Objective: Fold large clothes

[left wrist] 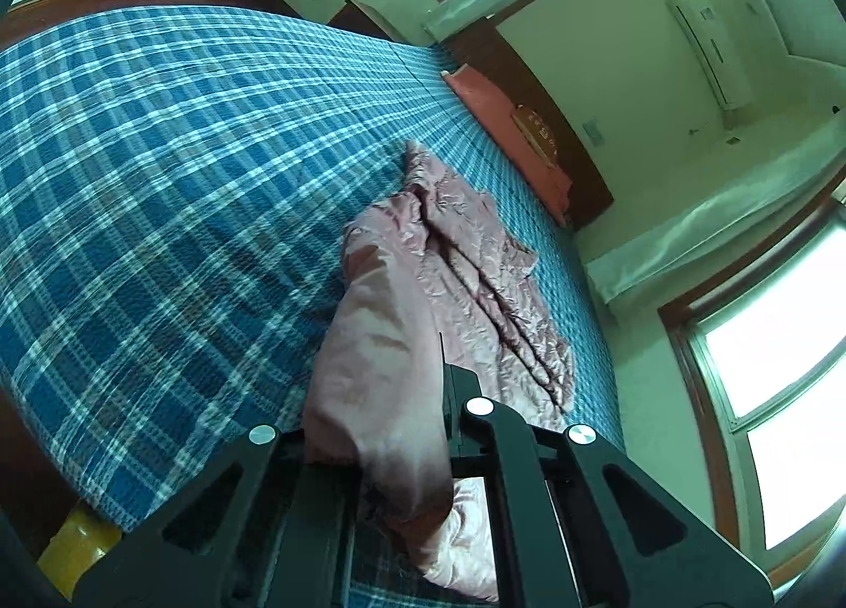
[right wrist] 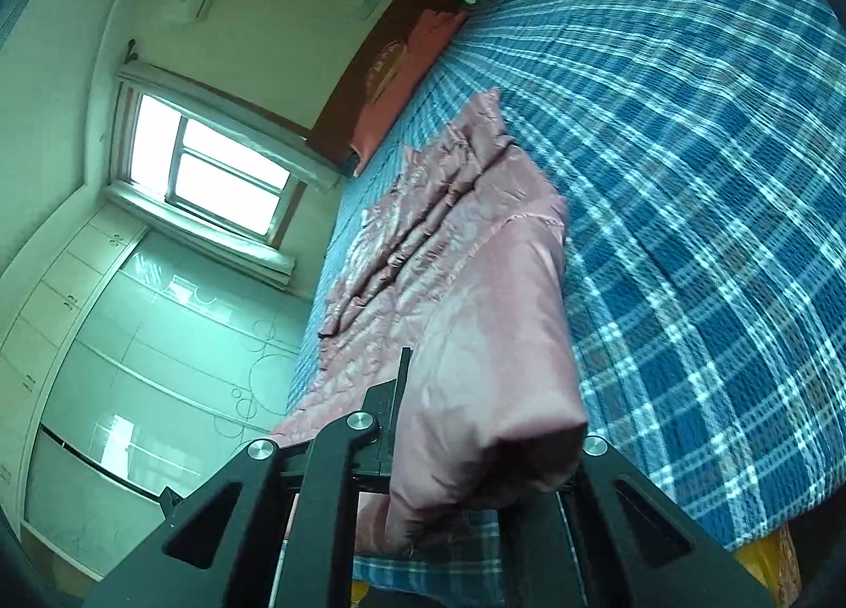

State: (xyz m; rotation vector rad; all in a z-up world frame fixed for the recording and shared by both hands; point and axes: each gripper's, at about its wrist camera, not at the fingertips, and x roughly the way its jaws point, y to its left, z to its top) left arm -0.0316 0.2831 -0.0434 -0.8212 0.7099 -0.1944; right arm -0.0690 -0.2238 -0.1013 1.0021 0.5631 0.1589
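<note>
Left wrist view first: my left gripper (left wrist: 441, 380) is clamped on a fold of the pink garment (left wrist: 465, 259), with its jaws closed tight on the cloth. The smooth pink fabric bunches over and around the fingers, hangs down to their left and drapes across the black frame toward the camera. Beyond the fingertips the rest of the garment lies crumpled and shiny on the blue checked bedspread (left wrist: 158, 158), stretching away toward the far edge of the bed. A reddish pillow (left wrist: 502, 121) sits at that far edge against the dark wooden headboard (left wrist: 560, 132), well apart from the garment. Windows (left wrist: 782, 396) glare on the right, and an air conditioner (left wrist: 708, 53) hangs on the wall.

From the right wrist view, my right gripper (right wrist: 404, 386) is likewise closed on the pink garment (right wrist: 449, 259). A thick roll of the cloth wraps over the fingers on their right side and sags past the frame. Ahead, the garment runs forward along the bedspread (right wrist: 687, 158) in wrinkled folds, its far tip pointing toward the pillow (right wrist: 412, 74). A window (right wrist: 211, 169) and pale wardrobe doors (right wrist: 132, 343) fill the left.
</note>
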